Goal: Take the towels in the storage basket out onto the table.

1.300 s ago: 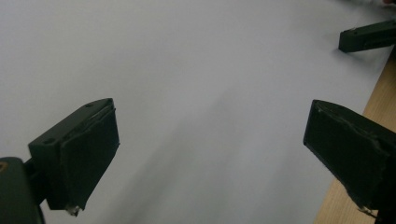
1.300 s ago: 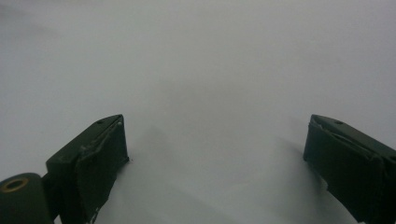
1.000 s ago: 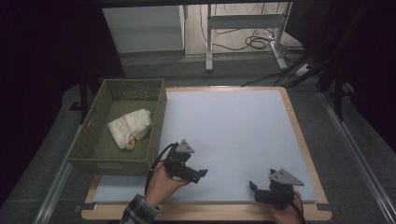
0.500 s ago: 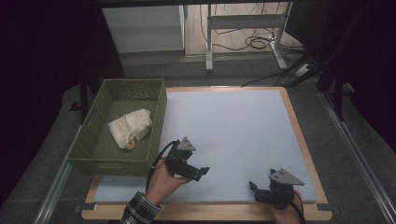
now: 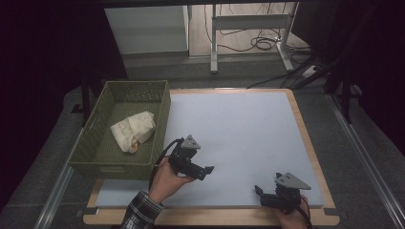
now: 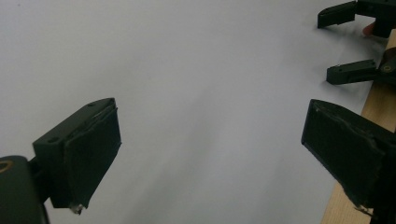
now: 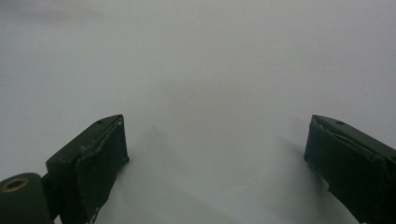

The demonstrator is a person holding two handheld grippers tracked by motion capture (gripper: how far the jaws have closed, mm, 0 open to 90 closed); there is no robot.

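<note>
My left gripper [image 5: 206, 170] is held in a hand just right of the green basket's front corner, low over the white mat, its jaws pointing right. In the left gripper view the gripper [image 6: 210, 140] is open with only mat between the pads. My right gripper [image 5: 259, 192] sits near the table's front edge at the right, pointing left. It is open too [image 7: 215, 149], with nothing between its jaws. The right gripper's open jaws [image 6: 355, 42] also appear at the top right of the left gripper view.
A green slatted basket [image 5: 110, 169] stands on the table's left side and holds a crumpled cream cloth [image 5: 133, 131]. The white mat [image 5: 239, 124] covers the table, with a wooden border [image 5: 305, 138] around it. Desk legs and cables lie on the floor beyond.
The left gripper has shifted very slightly up and to the right. The right gripper has stayed where it was.
</note>
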